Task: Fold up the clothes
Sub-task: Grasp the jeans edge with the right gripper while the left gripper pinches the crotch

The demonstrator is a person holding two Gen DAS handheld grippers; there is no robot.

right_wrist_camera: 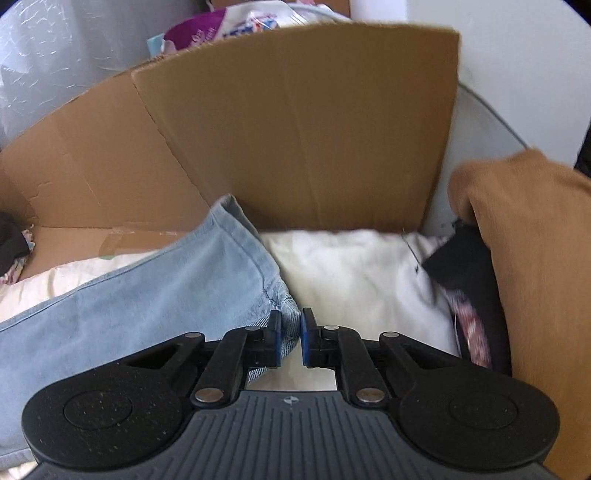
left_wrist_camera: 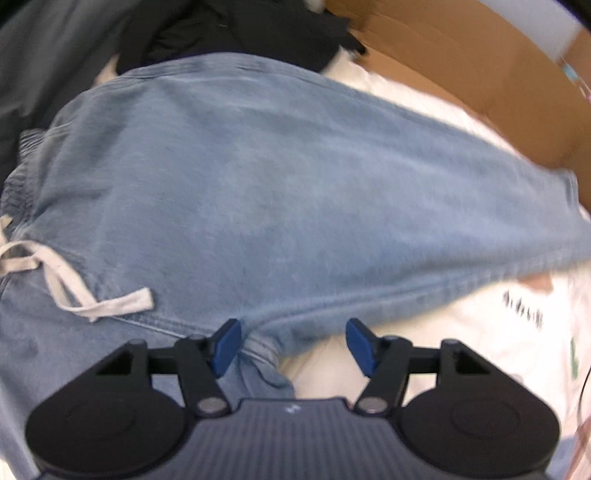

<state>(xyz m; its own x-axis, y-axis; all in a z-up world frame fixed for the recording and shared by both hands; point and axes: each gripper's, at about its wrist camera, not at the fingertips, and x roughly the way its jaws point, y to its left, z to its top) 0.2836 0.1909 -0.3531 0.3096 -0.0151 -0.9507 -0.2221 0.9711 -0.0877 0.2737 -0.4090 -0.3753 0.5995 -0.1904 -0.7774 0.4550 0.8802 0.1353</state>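
In the left wrist view, a white drawstring (left_wrist_camera: pixel 66 280) trails from the gathered waistband at nine o'clock across the light blue pants (left_wrist_camera: pixel 258 206), which fill most of the picture, spread over white fabric (left_wrist_camera: pixel 461 350). A dark garment (left_wrist_camera: pixel 229 33) lies at twelve o'clock beyond them, and a cardboard box (left_wrist_camera: pixel 480 81) stands at two o'clock. The left gripper (left_wrist_camera: pixel 293 345) sits at six o'clock with its fingers spread wide apart; a fold of the pants lies just beside the left blue pad, and nothing is pinched between them.

In the right wrist view, the pants' leg (right_wrist_camera: pixel 155 295) runs from eight o'clock toward the centre, resting on white cloth (right_wrist_camera: pixel 362 280). The right gripper (right_wrist_camera: pixel 291 339) at six o'clock has its fingers drawn nearly together, clamped on the hem of the pants leg. The cardboard box wall (right_wrist_camera: pixel 295 133) rises at twelve o'clock. At three o'clock a tan garment (right_wrist_camera: pixel 535 258) hangs over dark fabric (right_wrist_camera: pixel 465 266).
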